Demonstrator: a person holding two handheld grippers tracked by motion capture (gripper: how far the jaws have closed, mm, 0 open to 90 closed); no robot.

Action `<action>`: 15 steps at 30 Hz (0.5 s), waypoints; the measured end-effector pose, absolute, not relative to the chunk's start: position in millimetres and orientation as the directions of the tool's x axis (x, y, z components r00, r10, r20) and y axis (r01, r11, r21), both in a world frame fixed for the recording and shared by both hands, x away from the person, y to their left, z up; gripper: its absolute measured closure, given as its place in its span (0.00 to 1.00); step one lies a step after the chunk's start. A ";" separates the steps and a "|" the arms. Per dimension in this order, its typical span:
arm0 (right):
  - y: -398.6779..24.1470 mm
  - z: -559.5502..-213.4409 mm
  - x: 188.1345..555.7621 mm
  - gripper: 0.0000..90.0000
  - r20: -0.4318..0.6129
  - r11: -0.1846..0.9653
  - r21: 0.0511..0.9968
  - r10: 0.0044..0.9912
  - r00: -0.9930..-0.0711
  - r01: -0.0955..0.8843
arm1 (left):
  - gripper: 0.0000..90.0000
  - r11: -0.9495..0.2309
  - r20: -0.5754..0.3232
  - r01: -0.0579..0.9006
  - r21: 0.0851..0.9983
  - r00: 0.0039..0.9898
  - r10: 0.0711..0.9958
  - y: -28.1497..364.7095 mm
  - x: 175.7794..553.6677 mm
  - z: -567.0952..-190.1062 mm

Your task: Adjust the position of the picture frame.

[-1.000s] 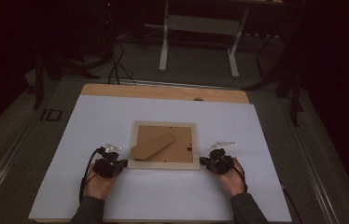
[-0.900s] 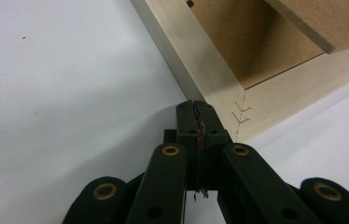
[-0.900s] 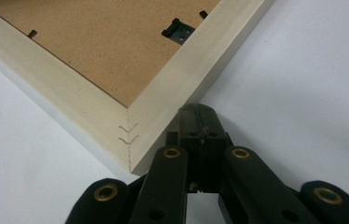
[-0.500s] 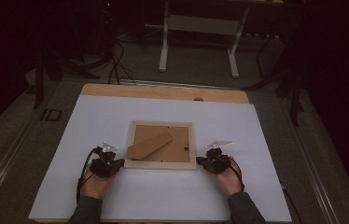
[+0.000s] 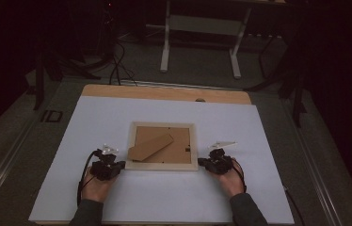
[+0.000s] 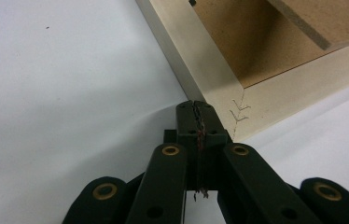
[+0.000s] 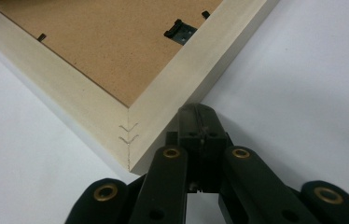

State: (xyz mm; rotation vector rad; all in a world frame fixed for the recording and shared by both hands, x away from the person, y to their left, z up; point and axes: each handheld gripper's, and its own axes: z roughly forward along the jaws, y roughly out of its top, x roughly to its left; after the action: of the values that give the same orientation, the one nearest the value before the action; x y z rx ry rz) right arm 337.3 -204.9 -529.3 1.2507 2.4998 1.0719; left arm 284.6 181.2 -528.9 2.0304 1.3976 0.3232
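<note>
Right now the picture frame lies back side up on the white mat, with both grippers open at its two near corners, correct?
Not quite: the left gripper and right gripper are both shut, as each gripper view shows. The picture frame does lie back side up on the white mat, grippers at its near corners.

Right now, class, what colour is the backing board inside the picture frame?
Plain brown, like fibreboard. The backing board shows best in the right gripper view, inside the pale wooden picture frame.

A dim lab or recording room: a white-covered worktop with a bare wooden edge, grey floor, cables trailing well beyond the claws, and a white desk frame standing farther back.
</note>
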 end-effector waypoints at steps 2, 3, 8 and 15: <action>-204.9 -529.3 337.5 1.00 0.176 0.396 0.656 0.748 -0.640 0.642 | 1.00 -0.226 -0.155 0.742 0.631 0.406 0.901 181.8 284.7 -529.2; -204.7 -529.4 337.3 1.00 0.176 0.394 0.657 0.749 -0.639 0.643 | 1.00 -0.225 -0.158 0.742 0.631 0.407 0.900 182.2 284.8 -529.4; -205.4 -530.6 335.5 0.99 0.177 0.382 0.669 0.751 -0.635 0.638 | 1.00 -0.216 -0.180 0.743 0.634 0.413 0.893 185.2 286.2 -530.5; -207.5 -528.1 331.7 0.93 0.155 0.387 0.683 0.752 -0.641 0.620 | 0.96 -0.201 -0.188 0.742 0.640 0.404 0.895 187.2 286.7 -530.7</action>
State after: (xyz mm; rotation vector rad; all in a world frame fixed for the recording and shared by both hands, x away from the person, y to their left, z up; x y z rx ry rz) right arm 331.7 -207.5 -528.1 1.2314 2.4617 1.0913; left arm 286.7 187.2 -530.7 1.9965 1.3902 0.2953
